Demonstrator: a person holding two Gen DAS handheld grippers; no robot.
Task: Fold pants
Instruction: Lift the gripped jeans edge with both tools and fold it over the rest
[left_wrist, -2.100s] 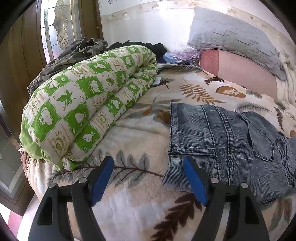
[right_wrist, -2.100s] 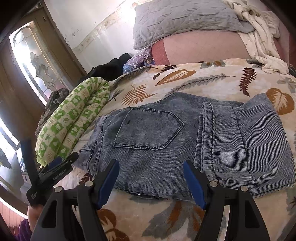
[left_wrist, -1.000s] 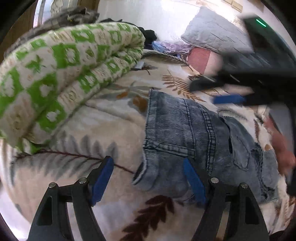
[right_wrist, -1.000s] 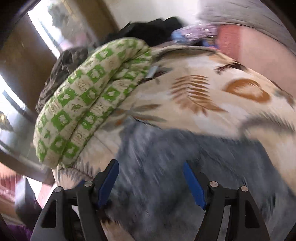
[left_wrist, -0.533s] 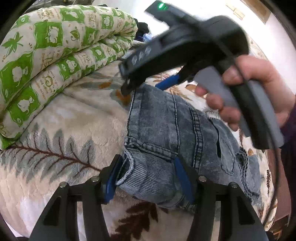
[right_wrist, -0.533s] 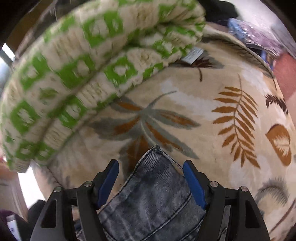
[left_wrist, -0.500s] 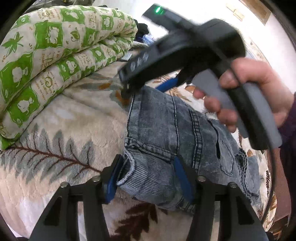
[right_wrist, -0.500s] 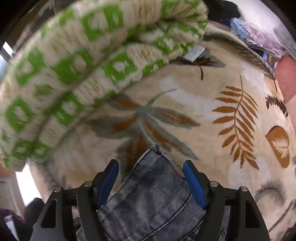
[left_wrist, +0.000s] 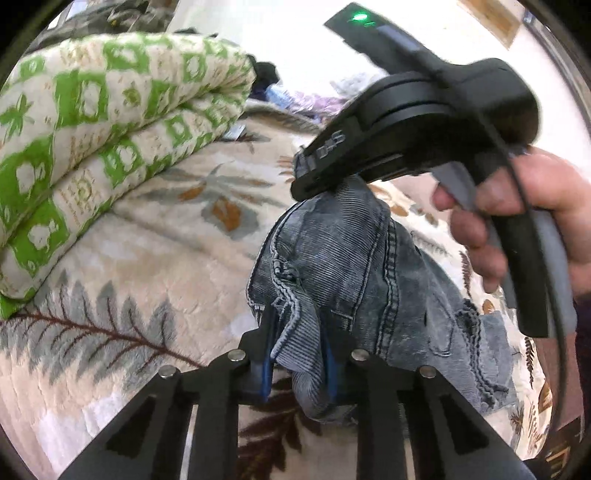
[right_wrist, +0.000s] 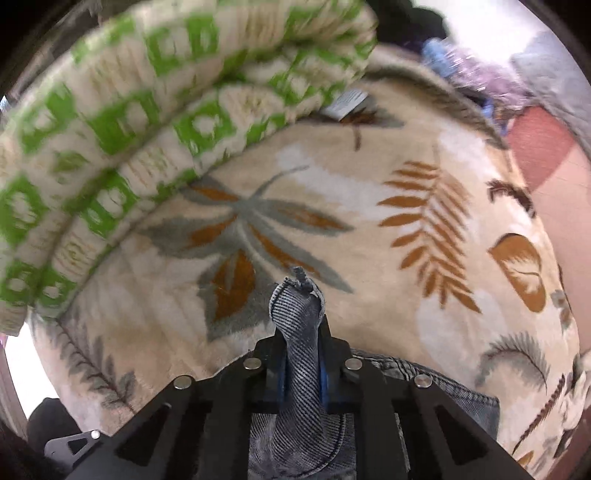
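Setting: home bedroom. Bed covered by a plush cream leaf-print blanket (right_wrist: 406, 221); rolled green-and-cream quilt (left_wrist: 92, 122) at left. Far right: grey pillow (right_wrist: 561, 92) on a pink one, loose clothes heaped behind.

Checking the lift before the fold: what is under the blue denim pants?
Under the blue denim pants lies the cream leaf-print blanket. Both grippers pinch the lifted end; whatever lies beneath the flat part stays hidden.

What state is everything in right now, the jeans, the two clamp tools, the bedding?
Jeans: folded, waist end lifted off the bed, pinched at two corners.
Left gripper: shut on a jeans corner.
Right gripper: shut on the other corner; denim pokes out past its fingertips.
Green quilt: rolled up, lying beside the jeans.
Leaf blanket: spread flat over the bed.
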